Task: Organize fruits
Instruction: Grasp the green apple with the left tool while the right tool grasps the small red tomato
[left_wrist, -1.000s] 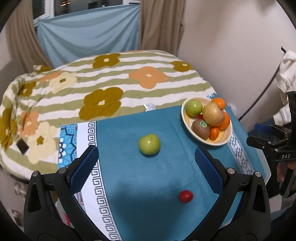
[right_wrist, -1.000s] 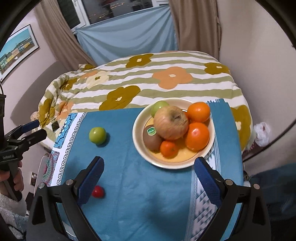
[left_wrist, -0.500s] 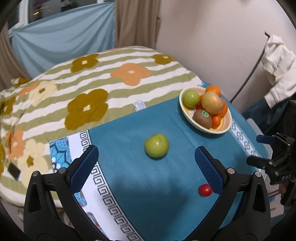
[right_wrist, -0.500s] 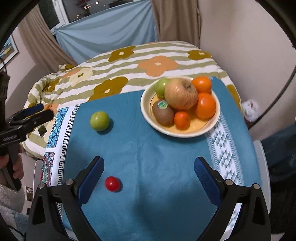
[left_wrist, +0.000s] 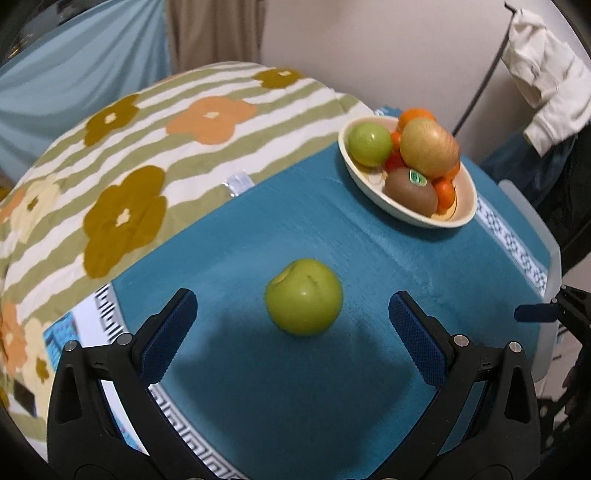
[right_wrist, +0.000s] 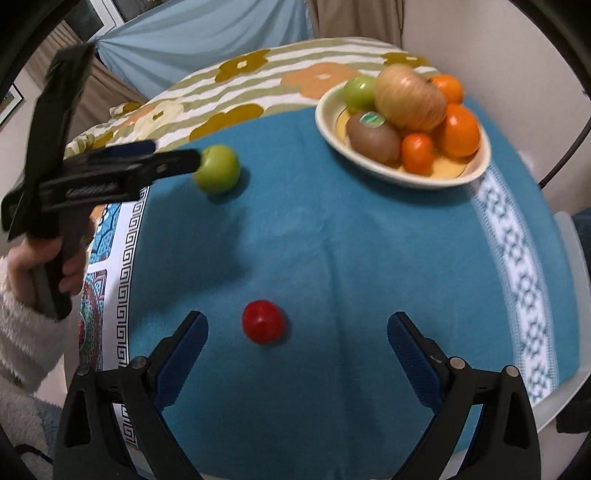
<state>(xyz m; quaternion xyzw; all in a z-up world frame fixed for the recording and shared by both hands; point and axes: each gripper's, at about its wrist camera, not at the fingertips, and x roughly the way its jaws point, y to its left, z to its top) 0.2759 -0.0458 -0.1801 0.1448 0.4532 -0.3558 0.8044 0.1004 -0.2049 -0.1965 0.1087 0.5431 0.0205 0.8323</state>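
Note:
A loose green apple (left_wrist: 303, 297) lies on the blue cloth, just ahead of and between the fingers of my open left gripper (left_wrist: 291, 306), untouched. The right wrist view shows that left gripper (right_wrist: 173, 162) level with the same apple (right_wrist: 218, 173). A small red fruit (right_wrist: 263, 321) sits between the fingers of my open right gripper (right_wrist: 295, 325), nearer the left finger and apart from both. The cream bowl (right_wrist: 369, 170) at the back right holds a green apple, a large yellow-red apple, a kiwi and several oranges. The left wrist view shows this bowl (left_wrist: 406, 218) too.
A blue cloth (right_wrist: 369, 258) with white patterned borders covers the table. A striped, flowered quilt (left_wrist: 147, 147) lies behind it. White clothing (left_wrist: 546, 85) hangs at the far right. A hand (right_wrist: 70, 258) in a fluffy sleeve holds the left gripper. The table edge (right_wrist: 569, 332) runs along the right.
Both grippers have come down and forward. The left one has closed in on the green apple, and the right one on the small red fruit. No fruit has moved.

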